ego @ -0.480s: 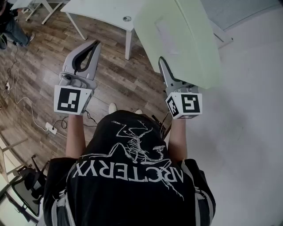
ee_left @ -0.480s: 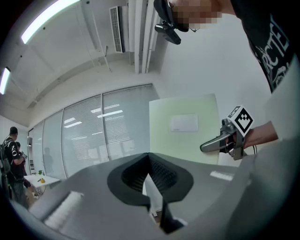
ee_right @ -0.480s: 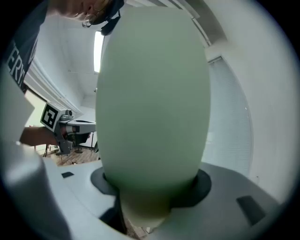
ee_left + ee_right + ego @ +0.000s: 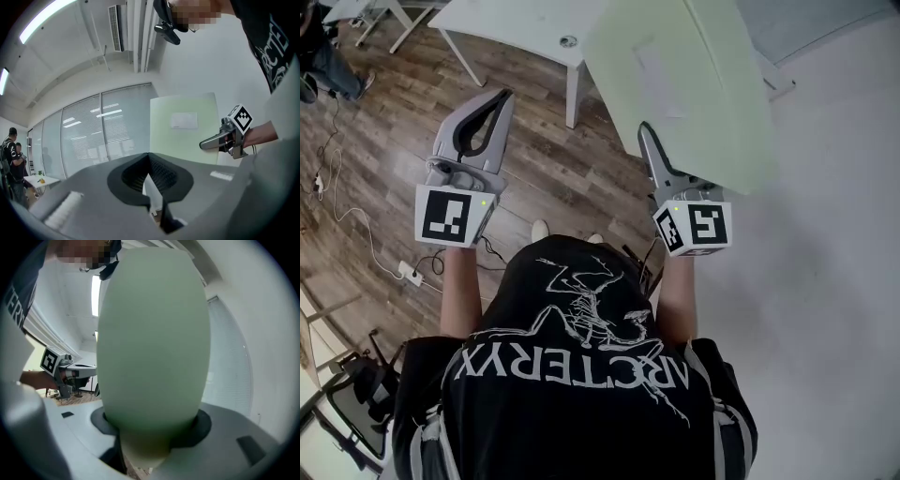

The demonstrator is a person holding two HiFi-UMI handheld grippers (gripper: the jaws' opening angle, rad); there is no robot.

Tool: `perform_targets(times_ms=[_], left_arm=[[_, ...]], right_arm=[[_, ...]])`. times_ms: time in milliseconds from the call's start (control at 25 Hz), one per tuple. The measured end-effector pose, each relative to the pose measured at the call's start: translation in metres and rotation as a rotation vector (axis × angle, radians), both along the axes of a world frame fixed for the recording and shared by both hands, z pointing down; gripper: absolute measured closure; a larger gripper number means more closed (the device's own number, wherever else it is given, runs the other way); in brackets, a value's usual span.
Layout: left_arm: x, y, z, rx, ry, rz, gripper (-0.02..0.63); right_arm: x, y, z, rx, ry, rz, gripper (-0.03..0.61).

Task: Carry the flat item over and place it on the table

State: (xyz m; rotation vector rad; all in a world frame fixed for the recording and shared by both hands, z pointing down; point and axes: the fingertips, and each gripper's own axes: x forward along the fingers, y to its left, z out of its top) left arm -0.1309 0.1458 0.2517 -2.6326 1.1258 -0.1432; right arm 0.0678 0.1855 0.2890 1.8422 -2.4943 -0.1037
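Observation:
A pale green flat board (image 4: pixel 694 84) with a small white label stands nearly upright in front of me, and my right gripper (image 4: pixel 649 141) is shut on its lower edge. In the right gripper view the board (image 4: pixel 154 333) fills the middle and rises out from between the jaws. From the left gripper view the board (image 4: pixel 185 136) and the right gripper (image 4: pixel 206 143) show off to the right. My left gripper (image 4: pixel 492 101) hangs over the wood floor to the left, apart from the board. Its jaws meet at the tips, with nothing between them.
A white table (image 4: pixel 516 28) stands ahead past both grippers. Cables and a power strip (image 4: pixel 411 272) lie on the wood floor at the left. A white surface (image 4: pixel 834 234) runs along the right. A person (image 4: pixel 11 150) stands far off by the glass wall.
The right gripper and the board have drifted very slightly toward me. The left gripper has stayed where it was.

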Motion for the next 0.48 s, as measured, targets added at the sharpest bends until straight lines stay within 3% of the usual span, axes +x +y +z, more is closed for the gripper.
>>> perform_targets(times_ms=[480], left_arm=[[0.021,0.000,0.014,-0.023,0.004,-0.037,0.604]], right_arm=[[0.031,-0.006,0.009,-0.016,-0.011,-0.003,0.312]])
